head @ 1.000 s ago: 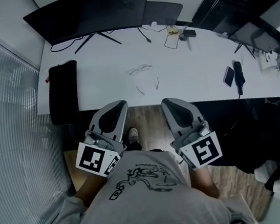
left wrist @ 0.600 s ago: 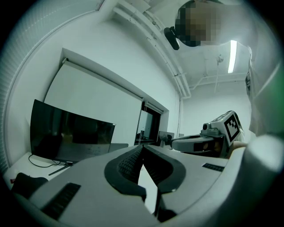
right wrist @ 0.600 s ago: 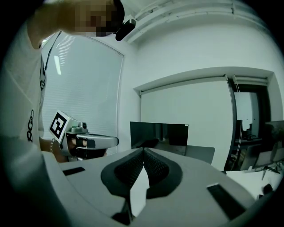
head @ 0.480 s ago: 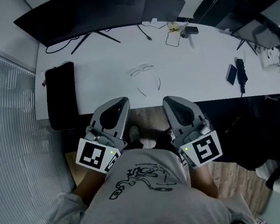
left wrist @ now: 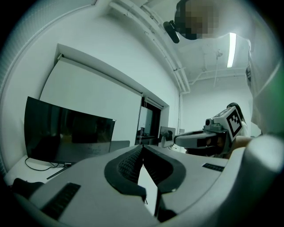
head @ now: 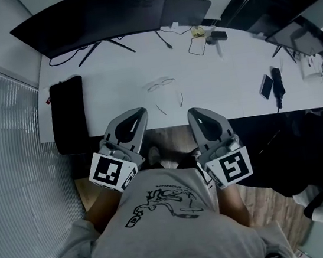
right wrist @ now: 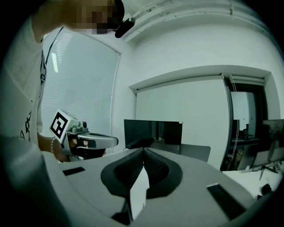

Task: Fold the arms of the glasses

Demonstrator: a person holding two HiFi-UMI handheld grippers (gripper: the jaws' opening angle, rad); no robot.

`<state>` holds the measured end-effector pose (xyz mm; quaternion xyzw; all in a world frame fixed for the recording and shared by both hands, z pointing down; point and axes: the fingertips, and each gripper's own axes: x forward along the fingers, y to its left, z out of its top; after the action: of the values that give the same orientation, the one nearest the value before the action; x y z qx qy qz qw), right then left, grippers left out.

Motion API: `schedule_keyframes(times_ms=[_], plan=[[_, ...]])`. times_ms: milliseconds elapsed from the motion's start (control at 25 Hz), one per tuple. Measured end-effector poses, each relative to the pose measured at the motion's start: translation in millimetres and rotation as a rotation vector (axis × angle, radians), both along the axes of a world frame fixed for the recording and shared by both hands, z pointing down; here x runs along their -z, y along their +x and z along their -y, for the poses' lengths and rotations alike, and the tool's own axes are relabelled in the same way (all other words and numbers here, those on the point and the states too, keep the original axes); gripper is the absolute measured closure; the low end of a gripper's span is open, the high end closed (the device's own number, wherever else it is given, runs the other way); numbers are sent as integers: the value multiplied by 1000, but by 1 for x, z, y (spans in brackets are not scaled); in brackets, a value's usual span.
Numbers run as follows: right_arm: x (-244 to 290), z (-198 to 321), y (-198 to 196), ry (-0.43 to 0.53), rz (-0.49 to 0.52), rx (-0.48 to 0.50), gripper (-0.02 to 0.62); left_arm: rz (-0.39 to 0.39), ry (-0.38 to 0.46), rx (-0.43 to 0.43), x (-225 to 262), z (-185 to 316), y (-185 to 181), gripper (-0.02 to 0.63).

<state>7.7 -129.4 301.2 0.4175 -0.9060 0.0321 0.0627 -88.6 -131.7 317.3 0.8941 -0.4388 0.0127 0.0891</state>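
A pair of thin-framed glasses [head: 163, 84] lies on the white table [head: 226, 80], lenses toward the far side. Both arms are spread open and point at the near edge. My left gripper [head: 137, 112] hovers at the table's near edge, left of the glasses' arms, shut and empty. To the right of the arms my right gripper [head: 194, 112] hangs at the same edge, likewise shut with nothing held. In the left gripper view the left gripper [left wrist: 142, 147] has its pads together. The right gripper [right wrist: 143, 150] looks the same in the right gripper view. Neither gripper view shows the glasses.
A black monitor [head: 95, 14] stands at the back of the table, with cables and a small device [head: 215, 37] to its right. A black pouch [head: 67, 113] lies at the left end. A phone [head: 265, 86] and a dark object [head: 277, 86] lie at the right.
The view has shifted slightly. Both grippers have edged forward toward the table's near edge and stayed shut. The glasses have not moved on the table.
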Motion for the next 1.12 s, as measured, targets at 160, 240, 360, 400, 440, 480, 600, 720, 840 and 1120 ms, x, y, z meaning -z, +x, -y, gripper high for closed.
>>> schedule_keyframes(times_ms=[160, 240, 360, 400, 440, 480, 600, 720, 840, 1120], plan=[[-17, 8, 7, -9, -17, -14, 586, 23, -7, -4, -14, 11, 3, 584], [-27, 11, 11, -18, -29, -22, 586, 40, -19, -7, -24, 15, 3, 584], [-43, 17, 16, -37, -47, -33, 584, 71, -29, -20, -41, 21, 4, 583], [-48, 18, 17, -49, -54, -35, 584, 80, -32, -24, -46, 23, 4, 583], [-55, 18, 19, -68, -65, -38, 584, 88, -37, -26, -51, 25, 4, 581], [-63, 19, 22, -89, -77, -41, 577, 95, -42, -27, -55, 27, 4, 581], [-83, 21, 28, -124, -104, -44, 572, 115, -62, -30, -70, 32, 5, 580], [-97, 27, 30, -154, -117, -52, 569, 135, -91, -38, -86, 38, 5, 568], [-118, 33, 35, -173, -142, -60, 566, 160, -111, -49, -107, 45, 6, 554], [-163, 49, 48, -203, -167, -76, 561, 225, -157, -86, -150, 66, 10, 534]])
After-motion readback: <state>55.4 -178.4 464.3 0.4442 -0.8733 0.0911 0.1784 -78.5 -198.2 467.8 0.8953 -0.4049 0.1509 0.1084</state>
